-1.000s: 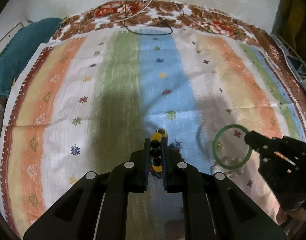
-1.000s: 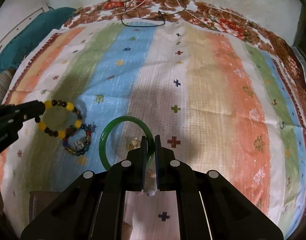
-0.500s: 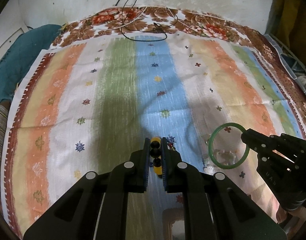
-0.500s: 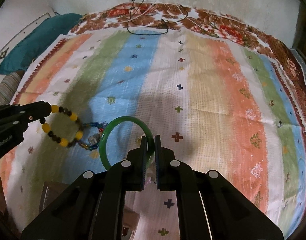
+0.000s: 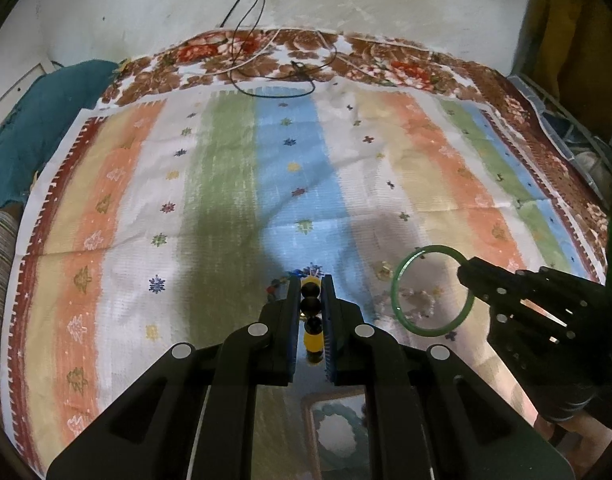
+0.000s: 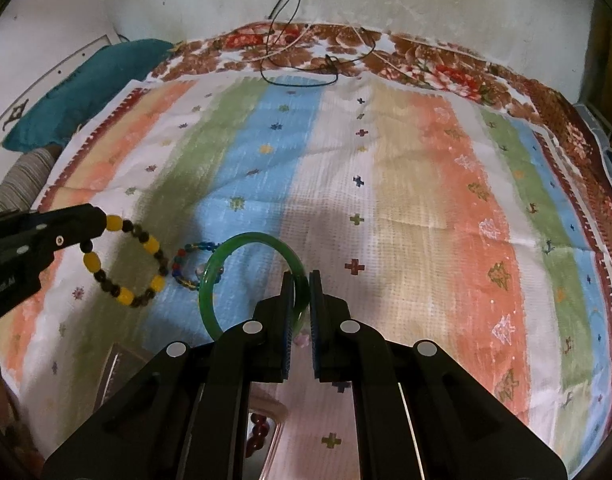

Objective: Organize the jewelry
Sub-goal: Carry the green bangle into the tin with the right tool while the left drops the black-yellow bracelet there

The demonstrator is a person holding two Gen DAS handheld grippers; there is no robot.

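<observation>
My left gripper is shut on a yellow-and-black bead bracelet and holds it above the striped cloth; the bracelet also shows in the right wrist view. My right gripper is shut on a green bangle, lifted off the cloth; the bangle shows in the left wrist view too. A multicoloured bead bracelet lies on the blue stripe between them. Small pale jewelry pieces lie on the cloth behind the bangle.
A striped cloth covers a floral bedspread. A jewelry box compartment sits below my left gripper, another with red beads below my right. Black cables lie at the far edge. A teal cushion is left.
Both grippers have risen and drawn back toward the near edge with their bracelets. The box compartments have come into view below them.
</observation>
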